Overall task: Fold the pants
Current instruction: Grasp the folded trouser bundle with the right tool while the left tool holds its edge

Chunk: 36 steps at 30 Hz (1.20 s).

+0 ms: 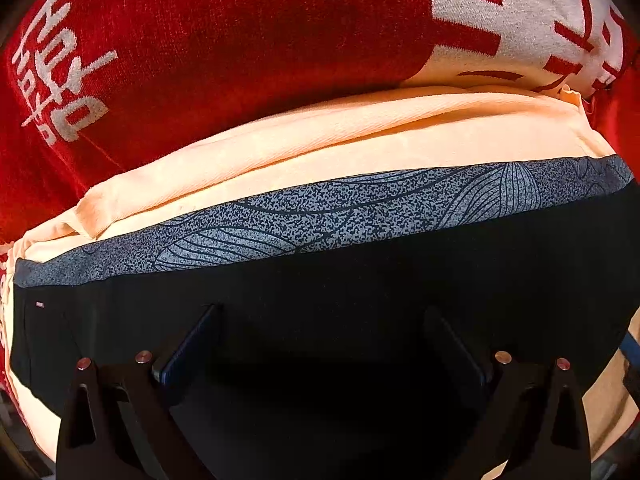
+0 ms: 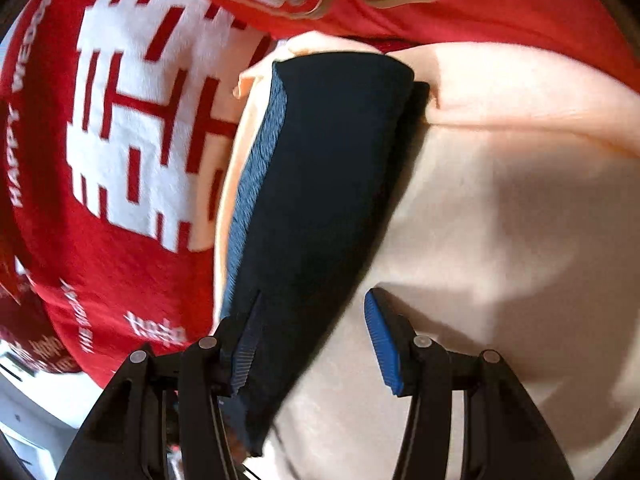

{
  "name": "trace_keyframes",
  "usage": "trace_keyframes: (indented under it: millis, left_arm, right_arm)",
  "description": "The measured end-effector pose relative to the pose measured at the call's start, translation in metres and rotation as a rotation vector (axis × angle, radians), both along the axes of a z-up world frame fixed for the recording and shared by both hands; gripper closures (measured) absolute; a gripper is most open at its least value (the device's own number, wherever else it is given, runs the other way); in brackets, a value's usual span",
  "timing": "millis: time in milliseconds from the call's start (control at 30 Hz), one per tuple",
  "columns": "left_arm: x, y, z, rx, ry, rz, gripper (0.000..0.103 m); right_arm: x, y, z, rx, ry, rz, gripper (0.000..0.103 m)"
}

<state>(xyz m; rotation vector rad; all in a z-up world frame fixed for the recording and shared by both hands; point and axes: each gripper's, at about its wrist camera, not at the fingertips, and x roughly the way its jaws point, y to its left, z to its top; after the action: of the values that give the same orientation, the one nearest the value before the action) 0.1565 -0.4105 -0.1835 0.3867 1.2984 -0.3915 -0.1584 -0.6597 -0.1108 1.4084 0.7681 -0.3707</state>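
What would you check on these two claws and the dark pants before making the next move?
1. Left claw open: ok, fingers spread wide.
2. Right claw open: ok, fingers apart.
3. Pants folded: ok, a compact bundle with its patterned band showing.
4. Pants on the peach cloth: ok, lying on it.
5. Pants free of the right claw: cannot tell, an edge sits by its left finger.
6. Red blanket out of the way: ok, beyond the cloth.

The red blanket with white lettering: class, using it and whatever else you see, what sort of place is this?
Probably a bedroom, on a bed. The red blanket carries wedding lettering, a peach bedcover lies over it, and dark folded pants rest on top.
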Motion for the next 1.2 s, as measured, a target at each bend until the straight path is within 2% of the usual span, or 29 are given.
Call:
trace_keyframes:
  millis: [300, 467, 500, 533, 567, 600, 633, 667, 733, 800, 933, 967, 1033, 1067, 1200]
  left_arm:
    - [0.000, -0.003, -0.001, 0.003, -0.005, 0.001, 0.000]
    - [-0.001, -0.006, 0.002, 0.010, -0.009, -0.007, 0.000]
    - [0.000, -0.007, 0.004, 0.017, -0.010, -0.007, 0.001]
    - [-0.001, -0.009, 0.008, 0.021, -0.008, -0.011, 0.006]
    - [-0.003, -0.010, 0.013, 0.002, 0.003, -0.020, 0.013]
    - [-0.006, -0.012, 0.018, -0.025, 0.022, -0.031, 0.021]
    - [-0.010, -0.016, 0.025, -0.061, 0.044, -0.043, 0.021]
    - [-0.014, -0.018, 0.031, -0.086, 0.050, -0.050, 0.022]
    - [-0.024, -0.027, 0.041, -0.158, 0.077, -0.078, 0.032]
    - [-0.034, -0.039, 0.043, -0.217, 0.122, -0.099, 0.032]
    - [-0.056, -0.062, 0.019, -0.286, 0.215, -0.132, 0.032]
    - [-0.061, -0.065, 0.013, -0.286, 0.203, -0.143, 0.032]
    - [-0.073, -0.069, 0.011, -0.274, 0.115, -0.203, 0.031]
    - [-0.075, -0.068, 0.011, -0.277, 0.107, -0.210, 0.031]
    - [-0.066, -0.064, 0.011, -0.324, 0.150, -0.206, 0.031]
  right_arm:
    - [0.031, -0.012, 0.000, -0.064, -0.085, 0.004, 0.044]
    - [0.050, -0.022, -0.008, -0.064, -0.082, 0.002, 0.044]
    - [0.051, -0.023, -0.009, -0.056, -0.078, 0.002, 0.044]
    - [0.052, -0.025, -0.010, -0.042, -0.071, 0.002, 0.047]
    - [0.053, -0.027, -0.011, -0.024, -0.056, 0.002, 0.050]
    - [0.052, -0.029, -0.014, 0.000, -0.033, -0.001, 0.062]
    - [0.050, -0.031, -0.016, 0.015, -0.011, -0.005, 0.079]
    - [0.048, -0.033, -0.020, 0.034, 0.001, -0.006, 0.081]
    - [0.046, -0.033, -0.022, 0.046, -0.005, -0.008, 0.082]
    - [0.051, -0.030, -0.013, -0.004, 0.022, 0.019, 0.083]
    - [0.058, -0.027, -0.003, -0.056, 0.038, 0.064, 0.082]
    - [0.060, -0.026, 0.000, -0.070, 0.045, 0.080, 0.082]
    - [0.064, -0.021, 0.008, -0.117, 0.062, 0.123, 0.083]
    - [0.068, -0.019, 0.014, -0.144, 0.068, 0.148, 0.083]
    - [0.085, -0.003, 0.045, -0.263, 0.069, 0.238, 0.083]
